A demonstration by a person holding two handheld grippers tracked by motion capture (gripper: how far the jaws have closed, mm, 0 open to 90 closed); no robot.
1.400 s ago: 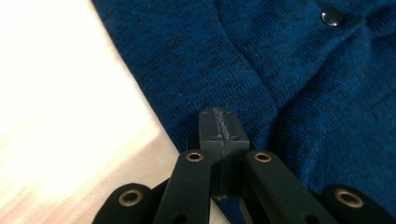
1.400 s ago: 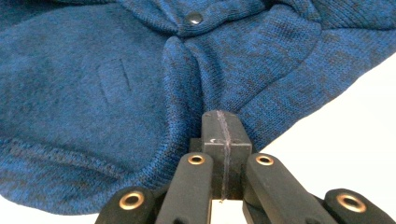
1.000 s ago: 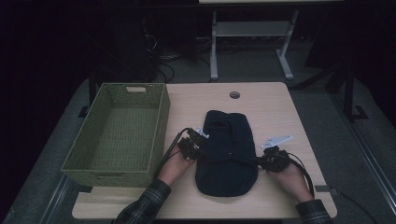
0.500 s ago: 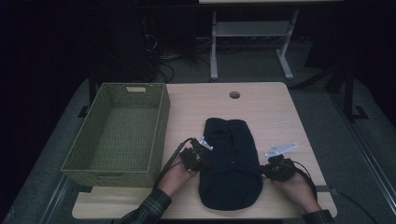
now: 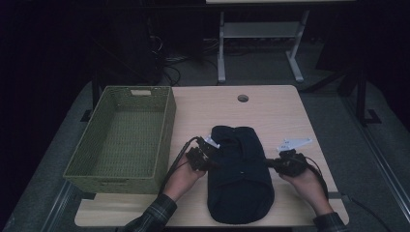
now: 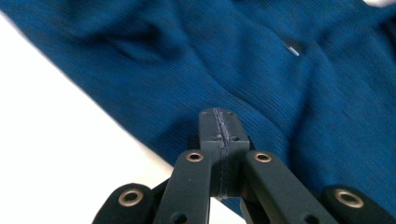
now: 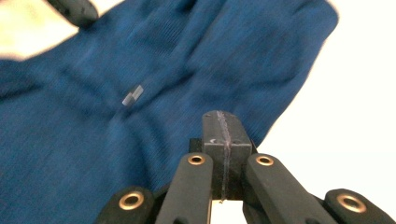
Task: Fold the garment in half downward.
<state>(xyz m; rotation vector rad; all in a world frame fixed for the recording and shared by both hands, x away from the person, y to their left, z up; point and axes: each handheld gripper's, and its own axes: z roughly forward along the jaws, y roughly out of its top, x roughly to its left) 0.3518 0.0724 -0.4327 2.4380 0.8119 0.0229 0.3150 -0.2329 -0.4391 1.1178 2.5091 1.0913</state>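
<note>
Both grippers sit on either side of the dark blue garment (image 5: 239, 176), which lies lengthwise near the front edge of the surface (image 5: 275, 108), right of the green basket (image 5: 123, 135). The left gripper (image 5: 209, 162) has its fingers pressed fully together at the cloth's left edge and the right gripper (image 5: 273, 163) has its fingers closed tight at the right edge, though whether either pinches fabric I cannot tell. Compared with a second ago, the garment has slid towards the front edge and both hands have drawn back with it.
</note>
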